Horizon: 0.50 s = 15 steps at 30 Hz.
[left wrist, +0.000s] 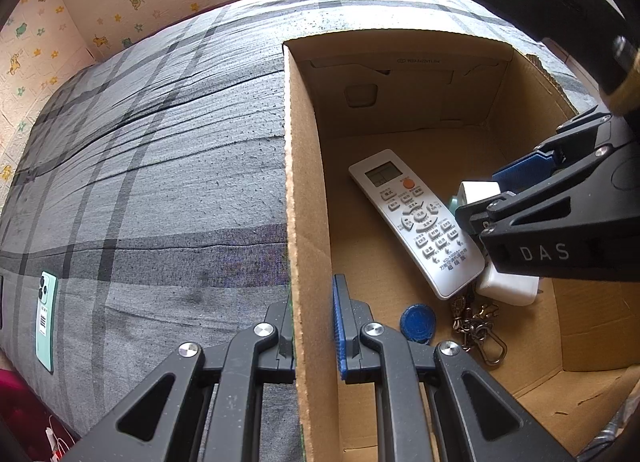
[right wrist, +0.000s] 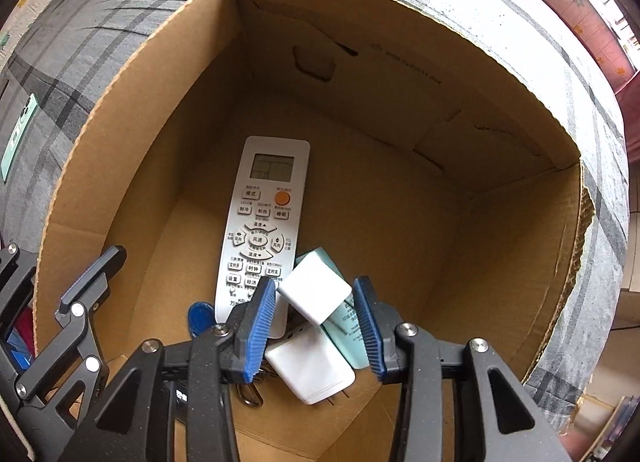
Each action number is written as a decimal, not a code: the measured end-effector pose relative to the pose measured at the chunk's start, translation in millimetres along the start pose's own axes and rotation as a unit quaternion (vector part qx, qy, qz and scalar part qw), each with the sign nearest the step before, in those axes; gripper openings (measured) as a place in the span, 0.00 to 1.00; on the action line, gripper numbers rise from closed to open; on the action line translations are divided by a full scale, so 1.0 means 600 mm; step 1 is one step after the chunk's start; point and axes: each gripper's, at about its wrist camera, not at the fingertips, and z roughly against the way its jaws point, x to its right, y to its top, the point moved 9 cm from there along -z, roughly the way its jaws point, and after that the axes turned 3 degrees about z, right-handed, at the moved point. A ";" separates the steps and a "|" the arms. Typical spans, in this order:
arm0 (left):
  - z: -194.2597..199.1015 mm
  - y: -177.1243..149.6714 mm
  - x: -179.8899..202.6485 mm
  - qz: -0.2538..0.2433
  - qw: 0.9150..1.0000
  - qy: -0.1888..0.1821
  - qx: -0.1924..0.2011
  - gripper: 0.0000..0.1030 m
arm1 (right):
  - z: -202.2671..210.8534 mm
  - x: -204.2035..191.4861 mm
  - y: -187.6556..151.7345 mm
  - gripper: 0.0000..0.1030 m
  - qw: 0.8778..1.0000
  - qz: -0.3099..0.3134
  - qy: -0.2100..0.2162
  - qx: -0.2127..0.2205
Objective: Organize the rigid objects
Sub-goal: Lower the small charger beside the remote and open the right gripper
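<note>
A cardboard box point(left wrist: 308, 190) stands on a grey plaid bed. My left gripper point(left wrist: 314, 322) is shut on the box's left wall, one finger on each side. Inside lie a white remote point(left wrist: 416, 222) point(right wrist: 264, 230), a blue key fob point(left wrist: 418, 322) point(right wrist: 200, 318), a metal key chain point(left wrist: 478, 326) and a white charger point(right wrist: 310, 366). My right gripper point(right wrist: 316, 322) is open inside the box, its jaws on either side of a small white adapter point(right wrist: 314, 288) that rests on a teal tube point(right wrist: 348, 326). The right gripper also shows in the left wrist view point(left wrist: 492, 194).
A mint green phone point(left wrist: 46, 320) point(right wrist: 18, 134) lies on the bed point(left wrist: 160, 166) left of the box. A wall with cartoon stickers point(left wrist: 100, 10) runs behind the bed. The box's right wall point(right wrist: 576, 246) has a torn edge.
</note>
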 end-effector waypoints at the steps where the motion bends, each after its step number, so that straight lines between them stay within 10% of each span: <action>1: 0.000 0.000 0.000 -0.001 1.000 0.001 0.000 0.13 | 0.001 0.001 0.001 0.46 1.000 -0.001 -0.001 0.002; 15: -0.001 0.000 -0.001 -0.001 1.000 0.000 -0.001 0.13 | 0.034 -0.002 0.002 0.86 0.999 0.021 -0.036 0.029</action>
